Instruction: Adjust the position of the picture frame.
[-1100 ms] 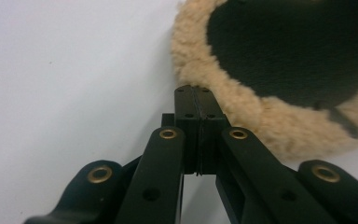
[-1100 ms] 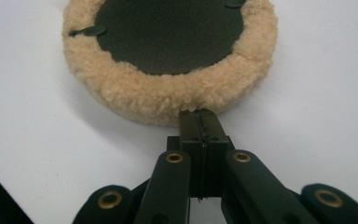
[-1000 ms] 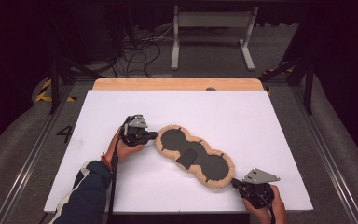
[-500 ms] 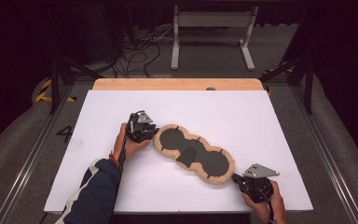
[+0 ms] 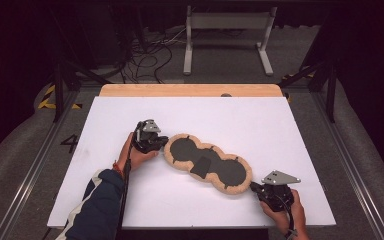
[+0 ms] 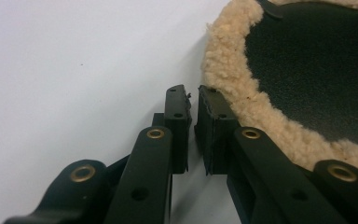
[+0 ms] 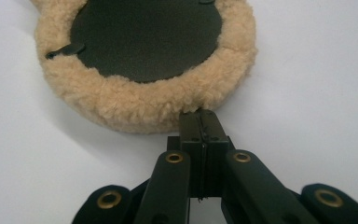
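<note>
black tongs [image 6: 192, 100], brass rivets, navy sleeve [image 5: 99, 202]

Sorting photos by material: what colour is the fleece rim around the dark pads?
Tan fleece rim, clearest in the right gripper view.

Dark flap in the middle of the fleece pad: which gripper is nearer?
Left. The left gripper sits at the fleece pad's far-left rim, closer to the dark flap. The right gripper is at the pad's near-right rim, slightly farther.
</note>
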Action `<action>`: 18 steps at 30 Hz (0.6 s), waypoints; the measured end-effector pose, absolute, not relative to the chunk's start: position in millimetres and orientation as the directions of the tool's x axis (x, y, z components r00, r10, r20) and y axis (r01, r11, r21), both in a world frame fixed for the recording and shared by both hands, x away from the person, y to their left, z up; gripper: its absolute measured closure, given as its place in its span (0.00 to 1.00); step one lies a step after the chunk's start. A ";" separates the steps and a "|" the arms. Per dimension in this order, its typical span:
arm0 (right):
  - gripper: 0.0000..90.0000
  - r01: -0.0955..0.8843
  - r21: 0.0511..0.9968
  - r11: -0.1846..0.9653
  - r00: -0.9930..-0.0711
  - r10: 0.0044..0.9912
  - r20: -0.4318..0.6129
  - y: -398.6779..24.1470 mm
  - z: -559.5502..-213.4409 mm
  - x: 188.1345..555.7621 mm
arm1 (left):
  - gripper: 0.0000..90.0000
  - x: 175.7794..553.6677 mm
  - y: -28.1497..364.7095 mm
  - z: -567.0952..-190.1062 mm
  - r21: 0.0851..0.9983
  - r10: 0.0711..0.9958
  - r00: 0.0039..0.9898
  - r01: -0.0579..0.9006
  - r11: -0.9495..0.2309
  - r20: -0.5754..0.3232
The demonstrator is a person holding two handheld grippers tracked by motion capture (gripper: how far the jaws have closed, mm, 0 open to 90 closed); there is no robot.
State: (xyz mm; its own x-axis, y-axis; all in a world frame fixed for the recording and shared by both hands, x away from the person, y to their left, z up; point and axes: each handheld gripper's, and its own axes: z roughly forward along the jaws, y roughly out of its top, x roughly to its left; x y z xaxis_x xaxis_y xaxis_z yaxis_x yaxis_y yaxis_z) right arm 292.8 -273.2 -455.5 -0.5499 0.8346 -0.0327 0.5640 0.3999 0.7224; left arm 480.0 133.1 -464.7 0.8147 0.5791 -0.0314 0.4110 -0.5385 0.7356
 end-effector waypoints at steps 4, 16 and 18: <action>1.00 0.564 0.722 0.400 -0.553 0.832 -0.029 -275.8 -455.3 298.5 | 0.93 477.7 139.2 -464.3 0.731 0.555 0.830 0.407 -0.548 -0.046; 1.00 0.539 0.728 0.424 -0.608 0.794 -0.012 -280.6 -455.3 336.3 | 0.95 461.7 163.3 -461.6 0.707 0.532 0.846 0.397 -0.586 -0.033; 1.00 0.539 0.729 0.423 -0.604 0.797 -0.015 -279.5 -455.4 341.0 | 0.95 459.6 166.1 -461.1 0.702 0.534 0.845 0.402 -0.588 -0.037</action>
State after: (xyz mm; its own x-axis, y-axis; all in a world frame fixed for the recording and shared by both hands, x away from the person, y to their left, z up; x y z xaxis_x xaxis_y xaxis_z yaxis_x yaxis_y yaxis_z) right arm 341.0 -279.5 -455.4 -0.6039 0.7969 -0.0154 0.5390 0.4226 0.7286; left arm 459.6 166.1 -461.1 0.8450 0.5335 -0.0372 0.4020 -0.5877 0.7021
